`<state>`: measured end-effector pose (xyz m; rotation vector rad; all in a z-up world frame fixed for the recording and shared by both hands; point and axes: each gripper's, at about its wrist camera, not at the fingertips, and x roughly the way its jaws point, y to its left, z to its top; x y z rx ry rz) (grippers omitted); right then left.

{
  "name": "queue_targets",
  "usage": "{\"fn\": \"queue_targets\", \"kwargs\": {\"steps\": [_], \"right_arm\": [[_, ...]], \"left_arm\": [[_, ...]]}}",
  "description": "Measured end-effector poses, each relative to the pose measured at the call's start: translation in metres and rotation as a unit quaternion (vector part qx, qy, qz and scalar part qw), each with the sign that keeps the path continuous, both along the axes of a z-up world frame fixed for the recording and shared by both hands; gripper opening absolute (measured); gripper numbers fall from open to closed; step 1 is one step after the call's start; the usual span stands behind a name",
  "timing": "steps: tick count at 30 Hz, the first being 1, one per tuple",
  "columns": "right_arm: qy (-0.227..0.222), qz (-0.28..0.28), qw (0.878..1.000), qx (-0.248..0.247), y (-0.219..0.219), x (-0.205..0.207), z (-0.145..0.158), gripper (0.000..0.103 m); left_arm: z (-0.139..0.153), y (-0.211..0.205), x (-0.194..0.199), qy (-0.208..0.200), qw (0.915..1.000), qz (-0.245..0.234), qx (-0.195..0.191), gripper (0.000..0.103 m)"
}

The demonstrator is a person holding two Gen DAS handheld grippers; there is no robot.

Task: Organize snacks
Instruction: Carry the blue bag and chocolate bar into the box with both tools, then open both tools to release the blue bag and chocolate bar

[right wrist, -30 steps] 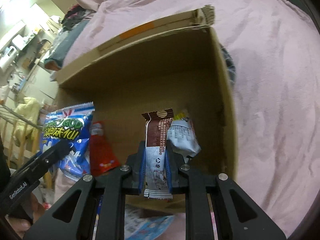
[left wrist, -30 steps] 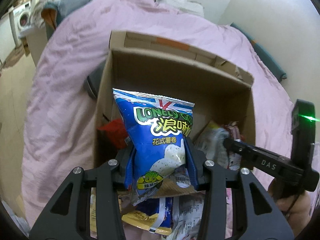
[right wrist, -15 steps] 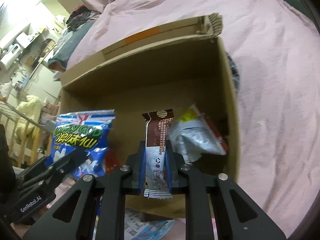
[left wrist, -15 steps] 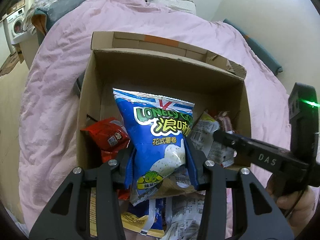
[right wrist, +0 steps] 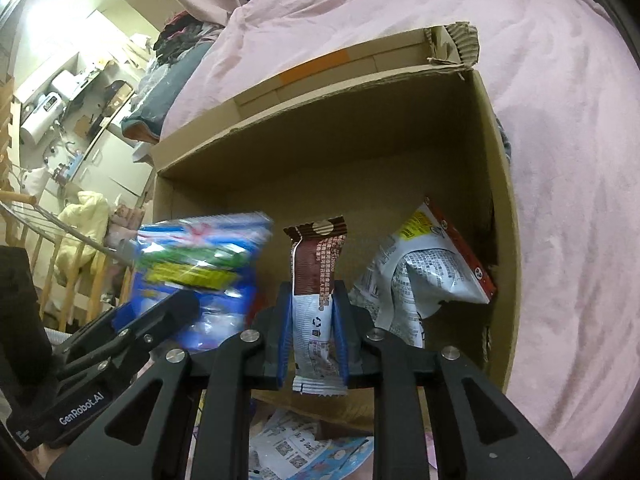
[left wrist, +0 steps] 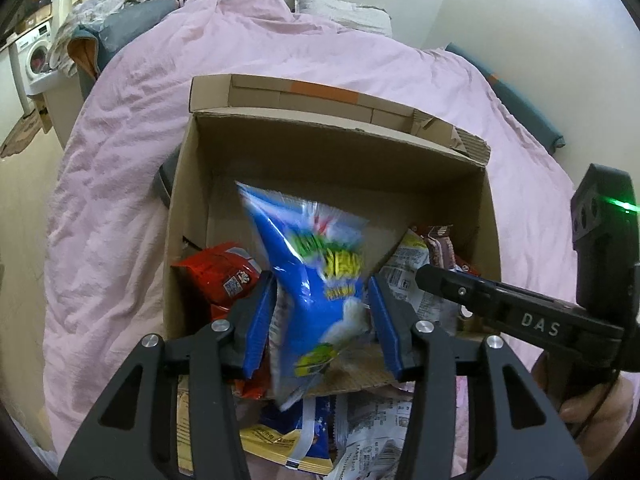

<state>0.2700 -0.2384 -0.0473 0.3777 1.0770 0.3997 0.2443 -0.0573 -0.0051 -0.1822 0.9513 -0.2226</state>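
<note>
Blue chip bag, blurred, between the spread blue pads of the left hand-held gripper, released, above the cardboard box on the pink bed. Right hand-held gripper clenched on brown-and-white snack bar, at the box opening beside a white snack packet.

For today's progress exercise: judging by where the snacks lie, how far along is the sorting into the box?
Done: a red packet and a white packet already lie in the cardboard box. In hand: the left tongs have opened and the blurred blue chip bag is dropping; the right tongs grip a brown bar over the box. Left: several packets lie outside the near wall.
</note>
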Motion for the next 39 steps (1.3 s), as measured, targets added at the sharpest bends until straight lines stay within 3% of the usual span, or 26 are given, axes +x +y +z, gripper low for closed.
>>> {"fn": "queue_targets", "kwargs": {"steps": [1,3,4,28,31,33,39], "right_arm": [[0.002,-0.003,1.000,0.002,-0.001,0.000,0.000,0.033],[-0.004,-0.008,1.000,0.007,-0.004,-0.001,0.001,0.070],[-0.010,-0.014,1.000,0.007,-0.006,-0.002,0.003,0.073],[-0.004,-0.029,0.999,0.017,-0.014,-0.004,0.008,0.073],[-0.013,-0.028,0.999,0.016,-0.015,-0.011,0.014,0.082],[-0.016,-0.029,0.999,0.017,-0.015,-0.016,0.017,0.087],[-0.014,-0.023,1.000,0.013,-0.013,-0.032,0.021,0.091]], "left_arm": [[0.000,0.000,0.000,0.003,1.0000,-0.002,-0.001,0.053],[0.000,0.001,0.001,0.005,1.0000,0.002,-0.002,0.074],[0.001,0.003,0.000,0.003,1.0000,0.008,-0.004,0.076],[0.006,0.014,-0.006,-0.002,0.9997,0.023,-0.004,0.077],[0.014,0.017,-0.013,-0.018,0.9993,0.030,0.008,0.079],[0.018,0.018,-0.016,-0.023,0.9991,0.035,0.011,0.089],[0.026,0.028,-0.029,-0.025,0.9984,0.045,0.024,0.090]]}}
